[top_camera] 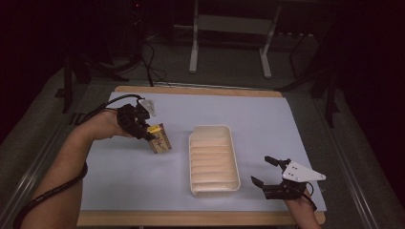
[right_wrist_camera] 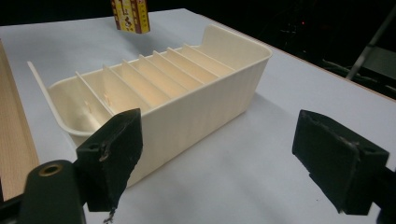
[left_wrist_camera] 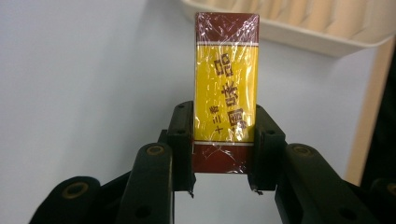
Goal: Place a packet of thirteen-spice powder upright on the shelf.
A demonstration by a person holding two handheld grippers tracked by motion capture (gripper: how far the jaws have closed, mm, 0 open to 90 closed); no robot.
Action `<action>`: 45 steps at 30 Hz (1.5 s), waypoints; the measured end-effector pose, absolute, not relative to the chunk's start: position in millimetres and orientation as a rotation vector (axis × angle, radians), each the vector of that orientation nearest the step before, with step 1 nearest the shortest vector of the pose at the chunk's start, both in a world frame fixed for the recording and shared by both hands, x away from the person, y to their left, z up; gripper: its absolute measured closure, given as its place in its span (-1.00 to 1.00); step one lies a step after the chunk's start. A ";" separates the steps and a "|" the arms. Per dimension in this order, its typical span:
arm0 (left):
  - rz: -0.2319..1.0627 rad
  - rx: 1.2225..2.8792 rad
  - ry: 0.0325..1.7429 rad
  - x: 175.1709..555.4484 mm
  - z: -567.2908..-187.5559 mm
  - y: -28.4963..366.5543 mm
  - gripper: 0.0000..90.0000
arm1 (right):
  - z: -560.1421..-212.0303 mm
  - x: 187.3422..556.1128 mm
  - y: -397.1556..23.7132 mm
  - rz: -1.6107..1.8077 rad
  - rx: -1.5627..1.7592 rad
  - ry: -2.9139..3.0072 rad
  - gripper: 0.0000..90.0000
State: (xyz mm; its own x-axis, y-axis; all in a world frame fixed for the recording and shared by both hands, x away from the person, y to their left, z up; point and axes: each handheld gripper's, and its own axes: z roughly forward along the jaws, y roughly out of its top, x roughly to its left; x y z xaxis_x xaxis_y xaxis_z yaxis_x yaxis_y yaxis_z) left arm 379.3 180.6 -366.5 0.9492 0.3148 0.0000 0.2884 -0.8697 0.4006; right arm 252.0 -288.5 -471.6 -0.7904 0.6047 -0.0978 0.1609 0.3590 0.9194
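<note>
My left gripper (top_camera: 148,133) is shut on a small yellow and dark red box (top_camera: 159,139) wrapped in clear film, held above the mat to the left of the tray. In the left gripper view the box (left_wrist_camera: 226,88) stands upright between the two black jaws, pinched near its lower end. A cream slotted tray (top_camera: 213,160) with several dividers lies in the middle of the mat. My right gripper (top_camera: 265,171) is open just right of the tray's near end, nothing between its fingers. In the right gripper view the tray (right_wrist_camera: 159,93) lies ahead and the box (right_wrist_camera: 130,15) hangs beyond it.
A pale blue mat (top_camera: 267,119) covers a wooden table (top_camera: 200,218). Beyond the far edge stand the white legs of a frame (top_camera: 193,43) and some cables on the floor. Bare mat lies behind the tray and at the front left.
</note>
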 end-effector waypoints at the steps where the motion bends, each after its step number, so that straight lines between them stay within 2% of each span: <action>1: 0.068 2.680 0.436 379.0 -364.8 179.7 0.50 | -471.6 252.0 -288.5 1.420 0.667 2.204 -0.64; 7: 0.079 2.644 0.373 373.1 -353.2 167.3 0.51 | -471.4 252.2 -288.4 1.423 0.669 2.201 -0.64; 25: 0.078 2.570 0.387 372.6 -329.6 132.8 0.51 | -470.4 251.8 -286.9 1.422 0.658 2.202 -0.64; 45: 0.109 2.518 0.212 373.0 -328.7 86.6 0.51 | -471.0 252.0 -286.6 1.425 0.656 2.206 -0.64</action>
